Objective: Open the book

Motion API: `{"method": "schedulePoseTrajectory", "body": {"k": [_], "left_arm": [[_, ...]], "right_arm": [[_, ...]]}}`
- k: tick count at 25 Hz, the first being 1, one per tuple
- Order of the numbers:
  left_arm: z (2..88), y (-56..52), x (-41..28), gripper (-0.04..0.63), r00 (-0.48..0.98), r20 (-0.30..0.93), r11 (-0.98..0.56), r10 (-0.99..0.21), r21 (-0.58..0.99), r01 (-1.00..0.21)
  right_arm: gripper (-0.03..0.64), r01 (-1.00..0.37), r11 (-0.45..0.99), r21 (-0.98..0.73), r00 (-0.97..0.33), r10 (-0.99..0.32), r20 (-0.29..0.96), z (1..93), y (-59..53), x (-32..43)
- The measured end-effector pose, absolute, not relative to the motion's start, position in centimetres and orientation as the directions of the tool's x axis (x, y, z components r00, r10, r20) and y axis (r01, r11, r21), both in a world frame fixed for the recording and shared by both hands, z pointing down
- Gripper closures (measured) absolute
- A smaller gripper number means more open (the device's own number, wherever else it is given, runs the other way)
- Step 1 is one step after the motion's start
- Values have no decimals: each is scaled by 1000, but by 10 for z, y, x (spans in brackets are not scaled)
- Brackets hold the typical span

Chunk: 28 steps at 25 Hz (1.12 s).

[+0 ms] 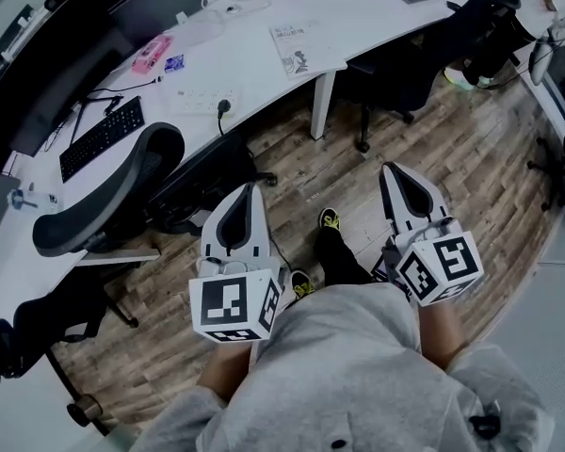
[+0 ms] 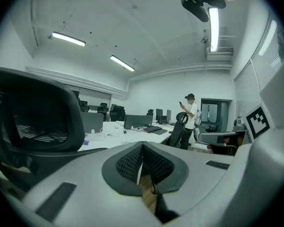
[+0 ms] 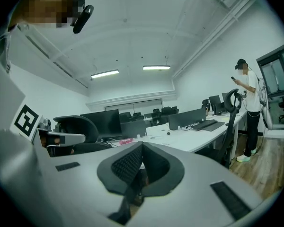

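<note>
Book (image 1: 297, 47) lay flat on white desk (image 1: 254, 73), near desk's front edge, just above desk leg (image 1: 322, 104); too small to tell whether open. Pink box (image 1: 152, 54) and keyboard (image 1: 101, 137) sat farther left on same desk. You held left gripper (image 1: 250, 188) and right gripper (image 1: 391, 168) short of desk, over wood floor (image 1: 433, 149), well apart from book. Both had jaws pressed together, nothing between them.

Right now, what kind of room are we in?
Most likely an open-plan office: a long white desk with a black keyboard on it, a black swivel chair beside it, and monitors in rows.
</note>
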<state>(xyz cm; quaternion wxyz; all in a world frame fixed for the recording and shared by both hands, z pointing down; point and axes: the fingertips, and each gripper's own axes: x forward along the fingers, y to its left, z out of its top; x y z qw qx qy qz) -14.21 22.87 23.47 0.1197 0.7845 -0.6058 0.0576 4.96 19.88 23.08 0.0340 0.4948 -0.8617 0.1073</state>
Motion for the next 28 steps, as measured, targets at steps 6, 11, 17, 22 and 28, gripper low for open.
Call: {"method": "schedulePoseTrajectory", "body": {"k": [6,11,17,22,28], "left_arm": [[241,192,-120,586,290,245,-268,-925,118,-956],[251,162,-104,586,306,269,-284,-913,118,-952],[263,121,-98,586,304,303,-280,-903,121,-952],[264,84,-96,586,289,310,-266,-906,117,-957],[263,56,-98,586,268,319,-247,-909,105,-963]], "right_arm": [[591,-877,449,-171,-476,-860,181,242,168,74],[591,-882,433,-188,-466,-862,199,254,142,89],[591,-880,426,-208,-467,-855,224,267,100,96],[591,-871,443,-212,-486,-838,247,275,63,100],[591,-860,458,-226,-505,-828,242,274,29,99]]}}
